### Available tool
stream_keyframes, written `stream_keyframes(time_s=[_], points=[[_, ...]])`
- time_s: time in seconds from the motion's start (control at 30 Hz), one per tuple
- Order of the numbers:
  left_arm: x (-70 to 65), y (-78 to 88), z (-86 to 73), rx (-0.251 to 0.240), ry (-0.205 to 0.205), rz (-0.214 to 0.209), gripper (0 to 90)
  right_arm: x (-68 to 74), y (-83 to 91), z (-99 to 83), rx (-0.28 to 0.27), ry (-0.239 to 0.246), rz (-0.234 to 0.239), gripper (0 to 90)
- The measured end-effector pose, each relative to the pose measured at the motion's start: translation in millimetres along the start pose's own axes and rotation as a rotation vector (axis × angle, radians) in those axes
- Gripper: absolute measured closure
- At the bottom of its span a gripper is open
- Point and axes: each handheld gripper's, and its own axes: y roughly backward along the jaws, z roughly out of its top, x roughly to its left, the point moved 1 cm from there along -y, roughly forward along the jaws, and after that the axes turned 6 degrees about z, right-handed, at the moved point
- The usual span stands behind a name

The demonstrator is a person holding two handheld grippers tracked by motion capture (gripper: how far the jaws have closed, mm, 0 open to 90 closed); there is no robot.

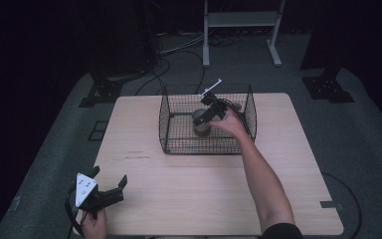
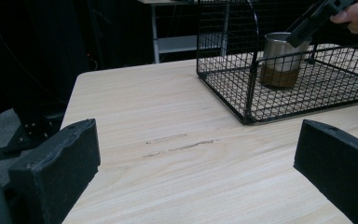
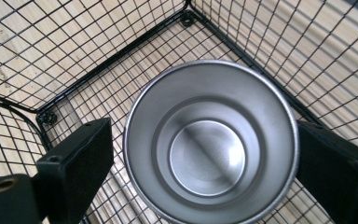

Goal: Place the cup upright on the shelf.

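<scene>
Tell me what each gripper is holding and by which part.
The right gripper straddles the steel cup at its rim inside the wire basket; whether its jaws actually clamp cannot be told. The left gripper is open, holding nothing.

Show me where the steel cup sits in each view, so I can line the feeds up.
High view: steel cup upright inside the wire basket, upper centre, right gripper at it.
Left gripper view: cup upper right, behind the mesh.
Right gripper view: cup centre, seen from above between the jaws.
Shared landmark: the basket's black mesh.
</scene>
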Motion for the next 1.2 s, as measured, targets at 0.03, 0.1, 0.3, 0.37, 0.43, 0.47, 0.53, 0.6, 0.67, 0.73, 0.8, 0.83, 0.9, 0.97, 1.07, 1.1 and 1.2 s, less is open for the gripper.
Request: stream_keyframes(time_s=[0.03,0.1,0.3,0.37,0.43,0.47,0.53,0.6,0.67,0.73,0.8,0.83,0.9,0.97,1.07,1.1,1.2], points=[[0.0,0.0,0.0,0.0,0.0,0.0,0.0,0.0,1.4,0.1,-0.006,0.0,-0.001,7.7],[0.1,0.8,-0.1,-0.003,0.002,0.002,0.0,-0.1,4.1,0.7,-0.015,0.001,-0.001,7.5],[1.4,2.4,0.2,-0.001,0.002,0.005,0.0,2.1,14.3,3.5,-0.052,0.004,-0.011,7.0],[0.9,2.3,0.1,0.0,0.003,0.004,0.0,3.5,18.9,5.2,-0.064,0.004,-0.012,7.1],[0.7,2.3,0.1,-0.001,0.0,0.003,0.0,5.8,23.3,6.5,-0.075,0.011,-0.008,7.2],[0.9,2.3,0.2,-0.001,-0.003,0.003,0.0,6.5,24.3,6.8,-0.078,0.018,-0.007,7.2],[0.8,2.6,-0.1,0.0,-0.001,0.004,0.0,10.5,29.7,7.4,-0.085,0.023,-0.006,7.3],[0.8,2.8,-0.1,-0.003,0.0,0.005,0.0,11.9,31.5,7.3,-0.091,0.025,-0.004,7.4],[0.6,2.7,-0.1,-0.006,0.003,0.004,0.0,15.9,37.6,6.7,-0.098,0.037,0.0,7.5],[0.0,2.6,-0.3,-0.001,0.004,0.001,0.0,18.4,41.9,6.2,-0.108,0.039,0.001,7.6],[-0.2,2.6,-0.2,-0.001,0.002,0.0,0.0,20.4,46.7,5.4,-0.117,0.042,0.007,7.6],[-0.6,2.5,-0.1,-0.001,0.003,0.0,0.0,20.4,46.7,5.4,-0.117,0.042,0.007,7.6],[-1.0,2.6,-0.1,0.003,-0.005,-0.002,0.0,22.5,50.4,5.2,-0.119,0.043,0.005,7.6],[-1.4,2.2,0.1,0.003,-0.008,-0.004,0.0,23.9,54.8,5.2,-0.124,0.05,0.001,7.7],[-1.6,1.3,0.0,-0.001,0.0,-0.004,0.0,27.8,61.6,5.3,-0.135,0.051,0.009,7.8],[-1.6,1.3,0.0,-0.001,0.0,-0.004,0.0,27.8,61.6,5.3,-0.135,0.051,0.009,7.8],[-2.6,0.8,0.2,0.001,-0.007,-0.006,0.0,31.9,65.2,5.5,-0.138,0.057,0.02,7.8]])
